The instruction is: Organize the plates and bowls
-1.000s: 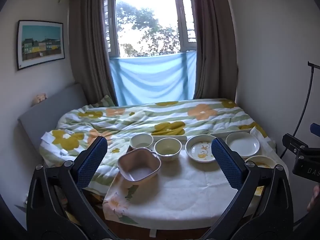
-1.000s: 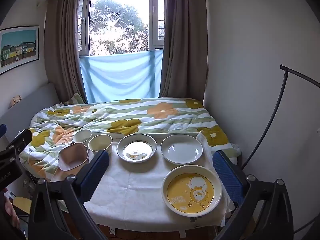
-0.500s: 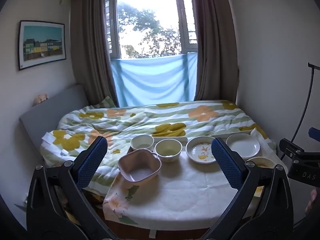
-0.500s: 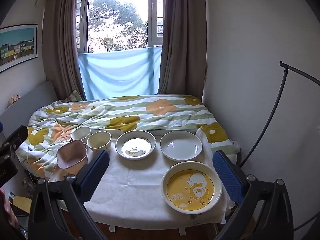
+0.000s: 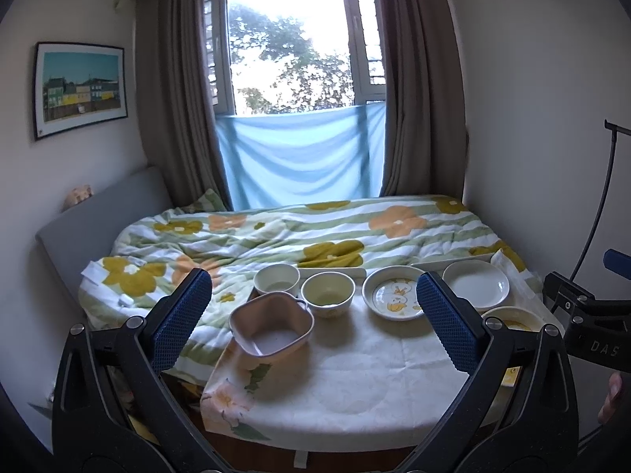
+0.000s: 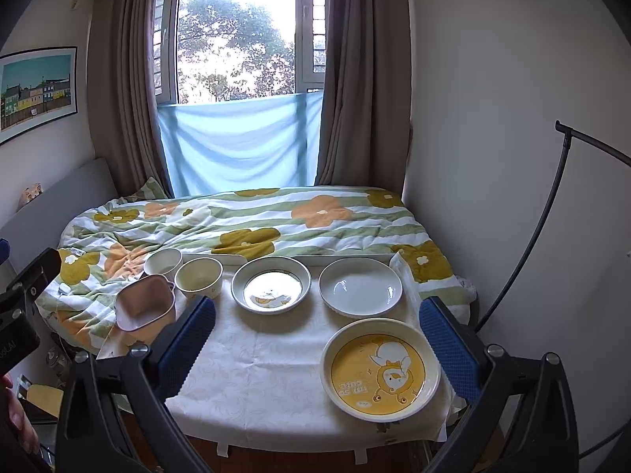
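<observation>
White cloth covers the table (image 6: 276,362). Along its far edge are set a white cup (image 6: 162,261), cream bowl (image 6: 198,277), duck-print bowl (image 6: 271,284) and white plate (image 6: 361,287). A pink square bowl (image 5: 271,329) sits at the left edge, a yellow duck plate (image 6: 380,369) at the near right corner. Left gripper (image 5: 313,319) and right gripper (image 6: 317,345) are held spread wide, nothing gripped, above the near edge.
</observation>
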Demonstrator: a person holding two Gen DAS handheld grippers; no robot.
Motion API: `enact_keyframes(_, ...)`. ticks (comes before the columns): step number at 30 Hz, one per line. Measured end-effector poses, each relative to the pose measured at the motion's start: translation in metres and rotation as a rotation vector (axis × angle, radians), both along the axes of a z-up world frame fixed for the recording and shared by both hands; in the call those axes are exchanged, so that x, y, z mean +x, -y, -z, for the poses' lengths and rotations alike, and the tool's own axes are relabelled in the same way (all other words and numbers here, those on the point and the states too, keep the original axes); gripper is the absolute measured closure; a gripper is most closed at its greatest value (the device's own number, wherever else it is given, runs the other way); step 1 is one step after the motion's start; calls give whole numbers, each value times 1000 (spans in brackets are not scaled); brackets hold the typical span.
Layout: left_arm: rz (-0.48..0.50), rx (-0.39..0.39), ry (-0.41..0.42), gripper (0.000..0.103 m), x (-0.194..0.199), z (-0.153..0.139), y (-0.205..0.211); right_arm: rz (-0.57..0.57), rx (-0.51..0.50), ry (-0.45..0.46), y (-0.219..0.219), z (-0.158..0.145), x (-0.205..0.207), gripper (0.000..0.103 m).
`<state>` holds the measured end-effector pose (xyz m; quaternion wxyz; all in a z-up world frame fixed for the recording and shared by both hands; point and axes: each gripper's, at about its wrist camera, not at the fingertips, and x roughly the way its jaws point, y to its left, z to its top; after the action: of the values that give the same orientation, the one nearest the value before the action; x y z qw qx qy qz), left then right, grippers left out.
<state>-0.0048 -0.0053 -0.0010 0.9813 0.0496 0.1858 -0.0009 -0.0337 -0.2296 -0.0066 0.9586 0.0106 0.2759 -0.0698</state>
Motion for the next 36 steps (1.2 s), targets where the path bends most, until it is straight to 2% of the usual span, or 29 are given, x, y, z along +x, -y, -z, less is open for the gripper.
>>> enact_keyframes(36, -3, 2, -3, 0, -1, -1, 1, -7, 4, -10, -6, -1, -2, 0)
